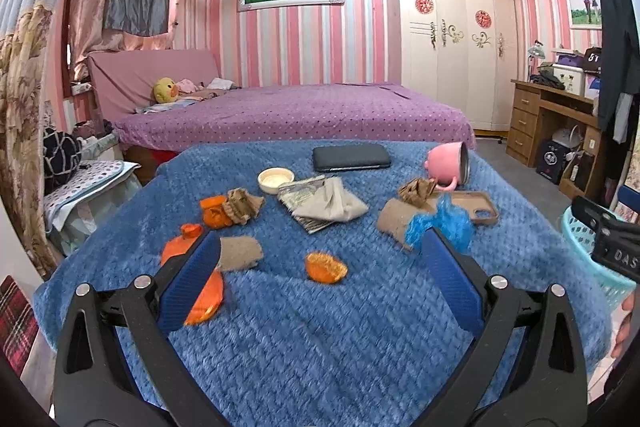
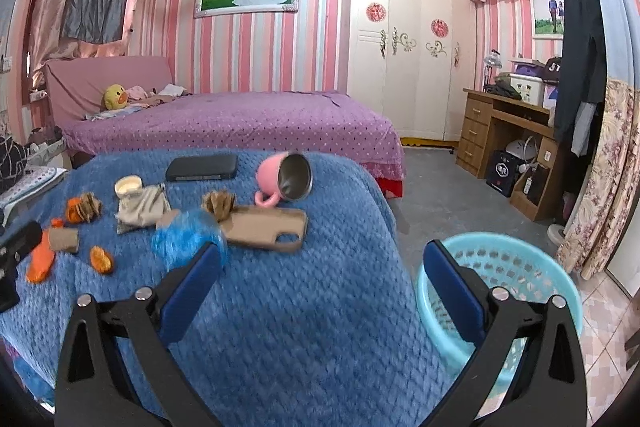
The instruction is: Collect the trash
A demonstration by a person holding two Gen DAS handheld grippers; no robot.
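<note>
Trash lies scattered on the blue blanket [image 1: 320, 347]: orange peels [image 1: 326, 267], a large orange piece [image 1: 208, 291], cardboard tubes [image 1: 394, 223], brown crumpled paper [image 1: 242, 205] and a blue crinkled wad [image 1: 440, 223]. My left gripper [image 1: 320, 267] hovers open above the blanket, the small peel between and beyond its fingers. My right gripper [image 2: 322, 267] is open too, over the blanket's right edge; its left finger is just short of the blue wad [image 2: 184, 239]. The light blue basket [image 2: 516, 267] stands on the floor behind its right finger.
A pink mug [image 2: 286, 179] lies on its side beside a tan phone case [image 2: 272, 227]. A dark phone [image 1: 350, 158], a small cream dish [image 1: 275, 179] and a folded cloth on paper [image 1: 326, 205] also rest on the blanket. A purple bed [image 1: 300, 111] stands behind.
</note>
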